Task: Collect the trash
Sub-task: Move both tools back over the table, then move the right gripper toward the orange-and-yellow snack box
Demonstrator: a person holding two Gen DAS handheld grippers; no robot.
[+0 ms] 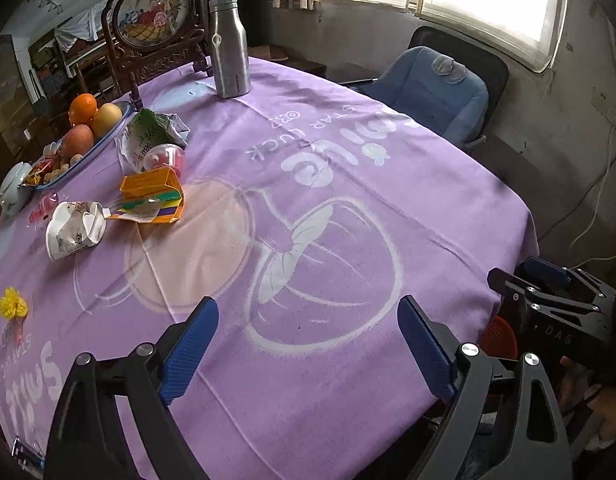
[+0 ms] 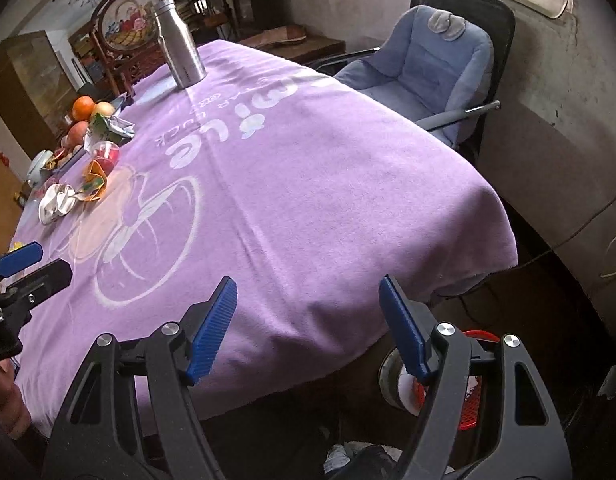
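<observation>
White and crumpled, a paper cup [image 1: 74,229] lies on its side on the left part of the purple tablecloth [image 1: 347,168]. Just behind it sits a torn orange carton [image 1: 154,196], touching or nearly touching the cup's rim. Farther back there is a clear plastic cup [image 1: 168,158] with something red inside, and behind that a crushed green-and-white wrapper [image 1: 152,132]. All four pieces of litter lie close together in a loose line running away from the cameras, beside a blue-rimmed tray [image 1: 104,140] of fruit holding an orange [image 1: 82,108] and other fruit.

A steel bottle [image 1: 229,48] stands upright at the far edge of the table, next to a carved wooden frame [image 1: 152,20] with a round embroidered picture. A small yellow flower [image 1: 12,307] lies near the left edge of the cloth. A padded blue chair [image 2: 427,68] stands beyond the table on the right.

The left gripper [image 1: 308,348] hovers over the near middle of the cloth, its blue fingers wide apart and holding nothing, well away from the litter. The right gripper [image 2: 308,324] hangs at the near right edge of the table, fingers likewise spread and empty. Below it, past the table edge, a red mesh bin [image 2: 467,400] shows on the floor.
</observation>
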